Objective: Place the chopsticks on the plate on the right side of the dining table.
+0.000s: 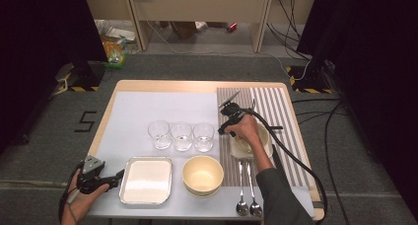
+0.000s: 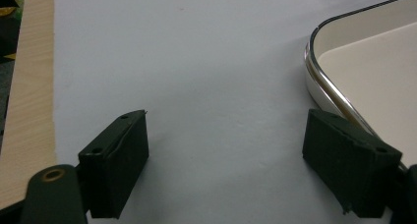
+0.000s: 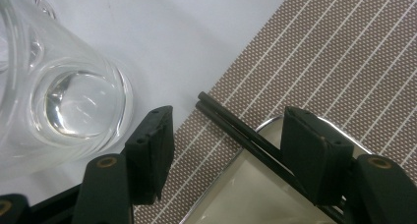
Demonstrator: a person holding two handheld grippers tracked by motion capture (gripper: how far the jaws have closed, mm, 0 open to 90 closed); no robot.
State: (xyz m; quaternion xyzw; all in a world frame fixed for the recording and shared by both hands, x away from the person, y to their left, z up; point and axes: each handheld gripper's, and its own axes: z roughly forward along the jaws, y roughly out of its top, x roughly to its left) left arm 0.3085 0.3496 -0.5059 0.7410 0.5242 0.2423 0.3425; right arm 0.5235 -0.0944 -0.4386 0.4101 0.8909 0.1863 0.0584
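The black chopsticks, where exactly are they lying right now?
In the right gripper view the black chopsticks lie across the rim of a small tray on the striped placemat, between the open jaws of the right gripper, beside a glass.

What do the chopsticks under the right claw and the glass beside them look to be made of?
The chopsticks look like matte black plastic or lacquered wood: dark and dull, and I can't tell which. The glass looks like clear, glossy glass: see-through, with bright highlights in its thick base.
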